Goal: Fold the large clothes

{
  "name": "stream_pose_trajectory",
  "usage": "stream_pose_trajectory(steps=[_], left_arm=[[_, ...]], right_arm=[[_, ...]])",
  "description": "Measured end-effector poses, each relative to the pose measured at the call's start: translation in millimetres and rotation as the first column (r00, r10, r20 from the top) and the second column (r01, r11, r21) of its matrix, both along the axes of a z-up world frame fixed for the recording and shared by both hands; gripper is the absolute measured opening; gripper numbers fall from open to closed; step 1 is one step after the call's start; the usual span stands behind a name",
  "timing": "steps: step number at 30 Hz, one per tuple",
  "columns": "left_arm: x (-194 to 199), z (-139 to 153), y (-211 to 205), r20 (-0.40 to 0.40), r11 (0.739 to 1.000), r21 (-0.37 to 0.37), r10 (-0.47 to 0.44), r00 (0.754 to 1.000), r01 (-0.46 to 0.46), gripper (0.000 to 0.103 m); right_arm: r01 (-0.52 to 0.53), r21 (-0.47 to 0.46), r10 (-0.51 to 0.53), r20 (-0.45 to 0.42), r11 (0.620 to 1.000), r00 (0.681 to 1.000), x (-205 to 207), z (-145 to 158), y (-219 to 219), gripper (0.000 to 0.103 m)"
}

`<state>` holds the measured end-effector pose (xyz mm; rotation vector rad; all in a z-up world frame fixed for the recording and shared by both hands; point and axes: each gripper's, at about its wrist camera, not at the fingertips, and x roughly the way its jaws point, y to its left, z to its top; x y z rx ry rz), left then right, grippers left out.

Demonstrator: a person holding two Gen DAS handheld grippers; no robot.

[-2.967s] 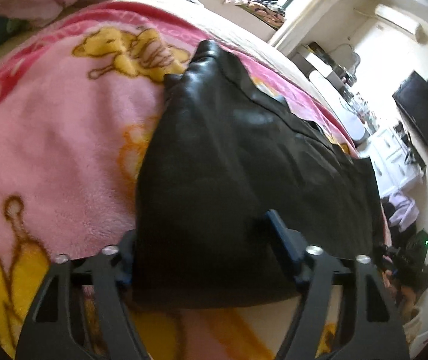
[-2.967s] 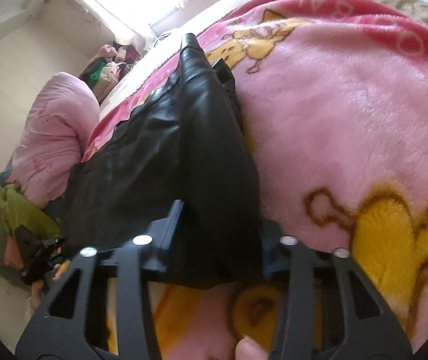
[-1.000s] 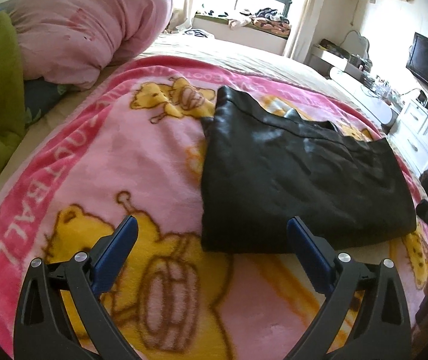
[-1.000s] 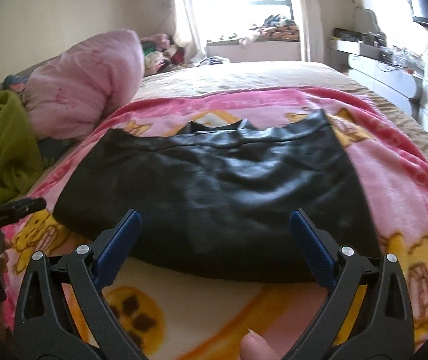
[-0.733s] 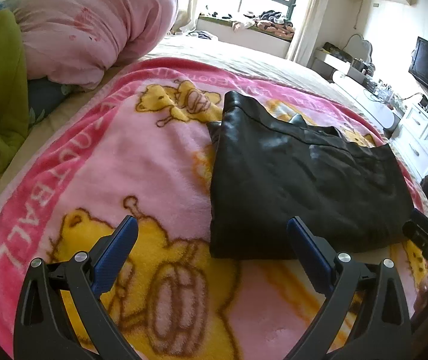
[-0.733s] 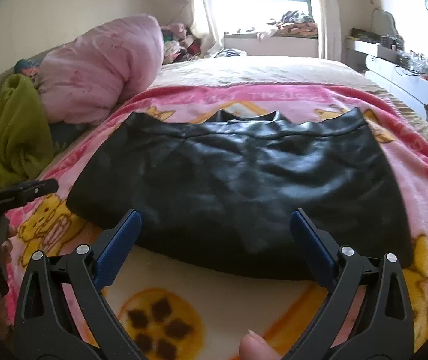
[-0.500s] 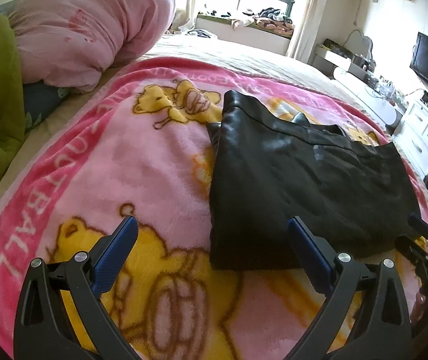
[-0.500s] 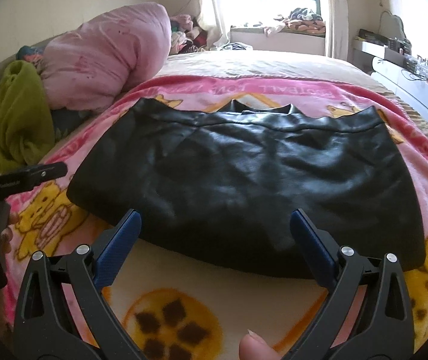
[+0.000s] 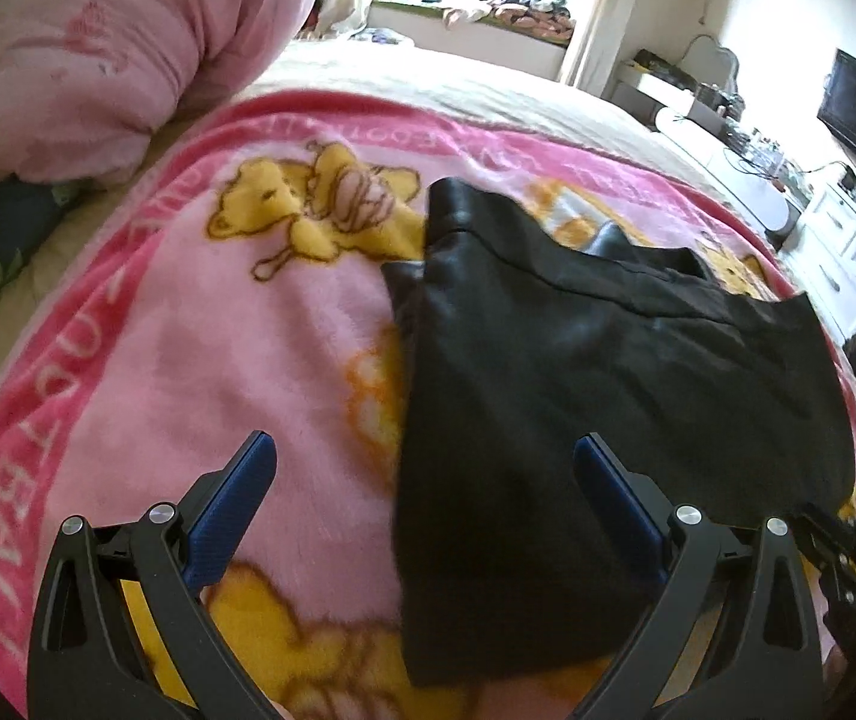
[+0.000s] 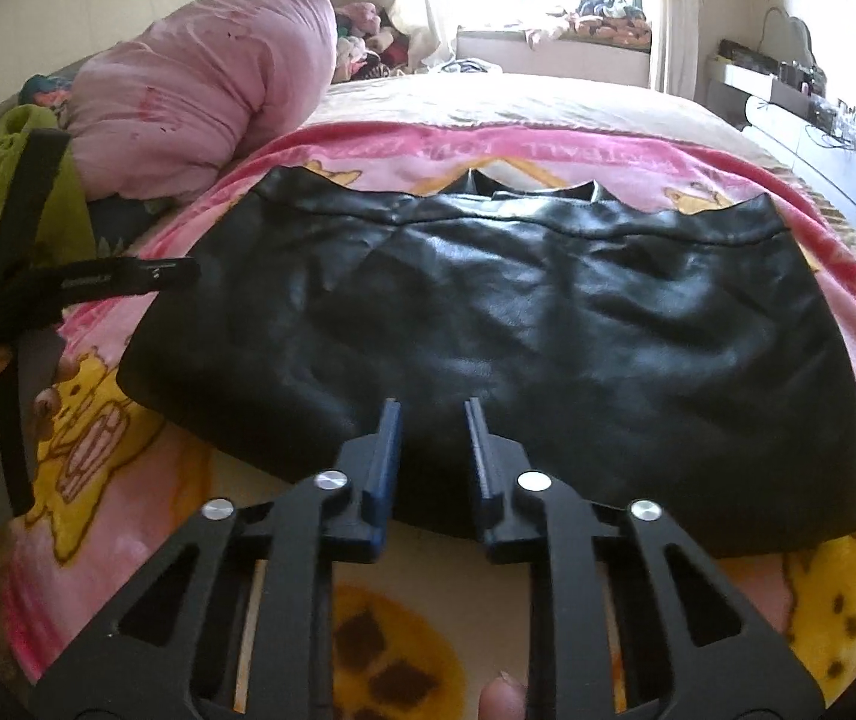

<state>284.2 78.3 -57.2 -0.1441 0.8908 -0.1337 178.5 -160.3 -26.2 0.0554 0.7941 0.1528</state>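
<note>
With the left gripper (image 9: pixel 422 483) spread wide and the right gripper (image 10: pixel 431 441) closing above the black garment (image 10: pixel 548 336), too little of its near edge could be caught

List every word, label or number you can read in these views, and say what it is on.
"OTBAL": large white letters on the hem of the pink blanket, left wrist view; the word is cut off at both ends.
White lettering on the far border of that blanket: upside down and too blurred to quote.
Small white print on a black bar, right wrist view: too small to read.
Nothing else is legible.
</note>
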Motion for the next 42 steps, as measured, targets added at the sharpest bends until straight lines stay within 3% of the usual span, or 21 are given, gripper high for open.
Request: stream_pose_trajectory(steps=[8, 15, 18, 19, 20, 23, 27, 30, 32, 36, 42], left_arm=[[28, -22, 7, -0.054, 0.998, -0.068, -0.018, 0.998, 0.014, 0.099], [41, -37, 1, -0.085, 0.99, -0.137, -0.055, 0.995, 0.043, 0.098], [44, -39, -2, -0.093, 0.976, -0.207, -0.091, 0.991, 0.07, 0.073], [45, -39, -4, -0.093, 0.969, -0.231, -0.109, 0.99, 0.085, 0.059], [43, -38, -7, -0.087, 0.969, -0.227, -0.116, 0.989, 0.094, 0.054], [39, -31, -18, -0.061, 0.979, -0.167, -0.125, 0.99, 0.114, 0.046], [36, -22, -15, -0.048, 0.975, -0.19, -0.128, 0.991, 0.116, 0.037], [35, -14, -15, -0.028, 0.973, -0.194, -0.131, 0.991, 0.123, 0.032], [34, -8, -16, -0.015, 0.974, -0.187, -0.135, 0.991, 0.13, 0.03], [33, -2, -17, -0.001, 0.973, -0.186, -0.142, 0.99, 0.139, 0.028], [33, 0, -20, 0.005, 0.976, -0.168, -0.142, 0.99, 0.14, 0.027]], right_arm=[[-0.011, -0.046, 0.007, -0.101, 0.999, 0.995, 11, -28, 8, 0.012], [-0.005, 0.035, 0.01, -0.147, 0.999, 0.989, 17, -32, -2, 0.012], [0.004, 0.2, 0.033, -0.183, 0.98, 0.983, 23, -14, -20, 0.016], [0.011, 0.247, 0.029, -0.158, 0.969, 0.987, 27, -3, -27, 0.016], [0.017, 0.253, 0.017, -0.132, 0.967, 0.991, 31, 6, -30, 0.016], [0.048, 0.206, -0.034, -0.07, 0.977, 0.997, 52, 24, -33, 0.016], [0.088, 0.2, -0.071, -0.087, 0.976, 0.994, 93, 27, -32, 0.016], [0.108, 0.117, -0.097, -0.096, 0.987, 0.991, 124, 27, -23, 0.016], [0.131, 0.076, -0.121, -0.12, 0.988, 0.985, 142, 19, -23, 0.016], [0.151, 0.071, -0.128, -0.26, 0.986, 0.957, 167, -22, -30, 0.015], [0.128, 0.089, -0.104, -0.24, 0.988, 0.965, 162, -32, -32, 0.015]])
